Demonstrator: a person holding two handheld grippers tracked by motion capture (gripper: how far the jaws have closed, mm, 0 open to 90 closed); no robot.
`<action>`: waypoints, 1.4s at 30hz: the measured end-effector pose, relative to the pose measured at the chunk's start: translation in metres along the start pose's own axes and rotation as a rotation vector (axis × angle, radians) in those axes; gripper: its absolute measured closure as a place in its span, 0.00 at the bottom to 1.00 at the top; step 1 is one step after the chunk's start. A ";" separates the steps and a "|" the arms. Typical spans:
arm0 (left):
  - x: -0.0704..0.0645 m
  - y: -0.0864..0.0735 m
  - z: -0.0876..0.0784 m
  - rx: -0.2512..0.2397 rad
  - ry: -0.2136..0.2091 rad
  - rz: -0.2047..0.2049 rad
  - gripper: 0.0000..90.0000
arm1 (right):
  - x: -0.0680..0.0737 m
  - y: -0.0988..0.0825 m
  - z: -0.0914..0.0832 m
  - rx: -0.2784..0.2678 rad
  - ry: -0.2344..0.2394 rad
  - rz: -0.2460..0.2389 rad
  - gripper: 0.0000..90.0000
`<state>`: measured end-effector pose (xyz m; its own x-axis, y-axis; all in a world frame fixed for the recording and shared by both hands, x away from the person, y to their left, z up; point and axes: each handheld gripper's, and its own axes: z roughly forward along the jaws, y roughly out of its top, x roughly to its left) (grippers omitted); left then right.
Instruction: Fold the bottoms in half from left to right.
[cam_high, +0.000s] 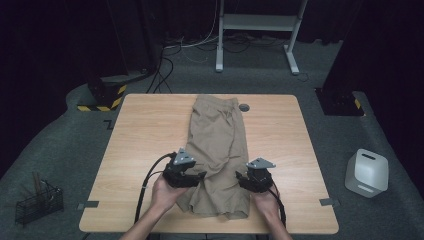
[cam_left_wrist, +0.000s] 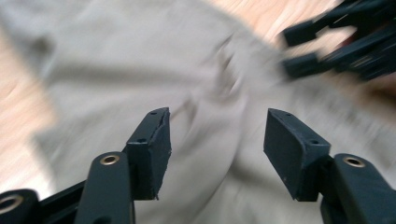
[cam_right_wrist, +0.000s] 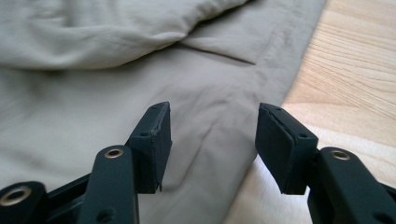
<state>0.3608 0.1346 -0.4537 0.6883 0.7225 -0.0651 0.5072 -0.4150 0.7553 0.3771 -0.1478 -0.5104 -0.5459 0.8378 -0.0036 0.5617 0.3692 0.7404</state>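
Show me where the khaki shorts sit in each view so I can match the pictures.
High view: shorts lie down the table's middle, between left gripper and right gripper.
Left gripper view: blurred shorts spread behind the open jaws.
Right gripper view: shorts cover the left and centre, hem edge running beside bare wood.
Shared landmark: the light wooden table.

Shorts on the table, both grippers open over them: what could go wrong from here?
1. The shorts lie folded in layers, with a fold bulging in the right gripper view; a pinch there may catch only the top layer.
2. The left gripper and right gripper sit close together near the front end, so they might bump.
3. The right gripper hovers at the shorts' edge beside the bare table; a slightly off close could miss the cloth.
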 end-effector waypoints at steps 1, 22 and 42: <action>0.002 -0.007 -0.002 0.009 0.015 -0.010 0.46 | 0.000 0.000 0.000 0.000 0.000 0.000 0.50; 0.070 -0.028 0.028 0.058 0.222 -0.162 0.97 | 0.011 0.013 0.030 0.033 0.010 -0.027 0.53; 0.002 -0.035 0.041 0.097 0.133 0.066 0.99 | 0.015 -0.009 0.000 0.055 0.035 -0.020 0.51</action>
<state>0.3659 0.1279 -0.5071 0.6506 0.7558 0.0743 0.5152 -0.5112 0.6879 0.3637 -0.1389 -0.5169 -0.5782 0.8159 0.0062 0.5831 0.4079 0.7026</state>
